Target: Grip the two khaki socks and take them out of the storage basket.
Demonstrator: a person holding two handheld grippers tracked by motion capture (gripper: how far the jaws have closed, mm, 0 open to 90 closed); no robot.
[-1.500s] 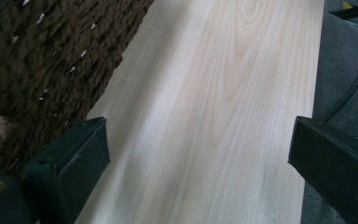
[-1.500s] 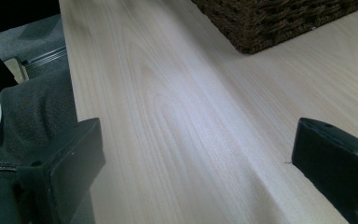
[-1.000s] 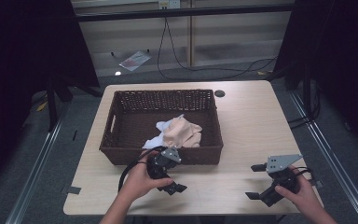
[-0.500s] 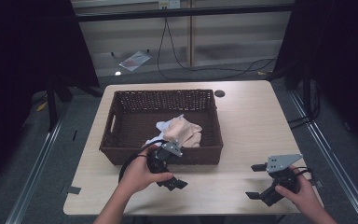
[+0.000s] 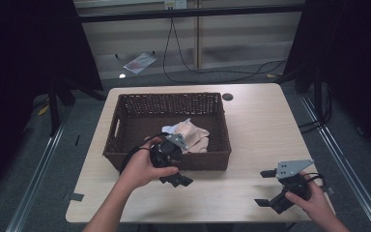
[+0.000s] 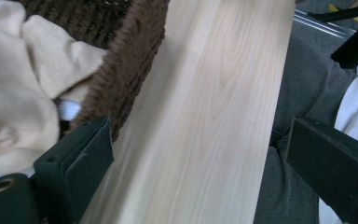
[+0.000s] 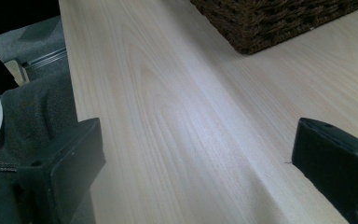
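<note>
High view: the left claw is held by the left hand at the near wall of the wicker basket, its head over the rim and one jaw hanging outside over the table. Just beyond it, inside the basket, lies a beige cloth. The right claw is held by the right hand at the table's near right corner, well apart from the basket, jaws spread.

Left gripper view: the jaws of the left claw are spread wide with nothing between them. One jaw sits just beside the basket wall; the cloth lies past that wall.

Right gripper view: the jaws of the right claw are spread over bare table. A basket corner lies well ahead.
</note>
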